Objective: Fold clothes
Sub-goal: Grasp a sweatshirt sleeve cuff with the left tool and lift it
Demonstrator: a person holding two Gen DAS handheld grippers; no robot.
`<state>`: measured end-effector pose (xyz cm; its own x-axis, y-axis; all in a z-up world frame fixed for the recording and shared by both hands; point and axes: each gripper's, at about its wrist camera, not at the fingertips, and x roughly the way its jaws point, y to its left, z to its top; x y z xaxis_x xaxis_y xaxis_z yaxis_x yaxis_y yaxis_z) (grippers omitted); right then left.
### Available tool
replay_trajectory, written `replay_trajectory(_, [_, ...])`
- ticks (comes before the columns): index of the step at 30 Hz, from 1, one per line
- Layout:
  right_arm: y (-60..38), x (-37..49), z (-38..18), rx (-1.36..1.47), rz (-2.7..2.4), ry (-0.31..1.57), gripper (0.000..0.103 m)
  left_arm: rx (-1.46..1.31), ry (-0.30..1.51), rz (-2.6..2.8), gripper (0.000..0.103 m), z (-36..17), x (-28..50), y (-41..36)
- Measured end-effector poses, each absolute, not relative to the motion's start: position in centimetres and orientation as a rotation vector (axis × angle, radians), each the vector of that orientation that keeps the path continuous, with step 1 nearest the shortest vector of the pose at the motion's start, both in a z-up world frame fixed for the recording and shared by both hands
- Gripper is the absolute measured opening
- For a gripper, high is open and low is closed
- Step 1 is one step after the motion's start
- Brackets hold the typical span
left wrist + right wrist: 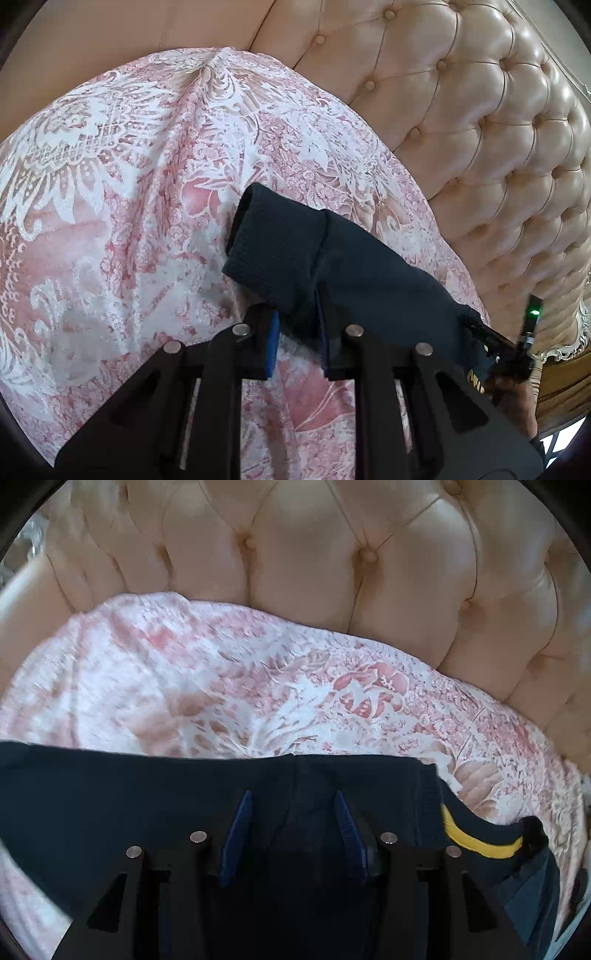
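Observation:
A dark navy garment's ribbed sleeve cuff point(273, 243) lies between the blue pads of my left gripper point(297, 325), which is shut on it above a pink floral bedspread point(129, 192). The sleeve runs right toward my other gripper point(506, 350), seen at the right edge. In the right wrist view the navy garment point(110, 797) spreads across the bedspread point(221, 686), with a yellow stripe point(476, 842) at its right. My right gripper point(293, 812) sits over the garment with its jaws apart around a fold of the fabric.
A tufted peach leather headboard point(461, 110) rises behind the bed; it also fills the top of the right wrist view point(314, 554). An ornate silver frame edge point(569, 343) shows at the right.

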<state>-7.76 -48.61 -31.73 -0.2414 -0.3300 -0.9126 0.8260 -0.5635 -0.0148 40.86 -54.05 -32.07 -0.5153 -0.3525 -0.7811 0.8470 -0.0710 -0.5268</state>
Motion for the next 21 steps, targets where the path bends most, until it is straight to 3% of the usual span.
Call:
replay_trajectory(3, [-46.8,-5.3,-28.9,1.093,-1.897,0.64,0.049,0.574,1.33,-1.723,0.021,-32.1,41.1,-54.0])
replay_trajectory(8, [-43.9,2.0,-29.0,1.018,-1.721,0.648,0.049,0.556,1.355,-1.718,0.022,-32.2,41.3,-53.9])
replay_trajectory(11, [-43.5,4.9,-31.3,0.985,-1.674,0.758,0.049,0.525,1.406,-1.708,0.024,-32.3,41.8,-53.9])
replay_trajectory(14, [-43.8,5.6,-32.9,1.002,-1.649,0.795,0.049,0.471,1.457,-1.694,0.034,-31.9,43.1,-53.6])
replay_trajectory(16, [-43.7,5.3,-32.9,1.022,-1.649,0.775,0.049,0.418,1.477,-1.683,0.047,-31.4,44.4,-53.3])
replay_trajectory(21, [-42.4,5.6,-30.1,0.955,-1.703,0.705,0.049,0.211,1.397,-1.663,0.05,-28.7,49.2,-52.3])
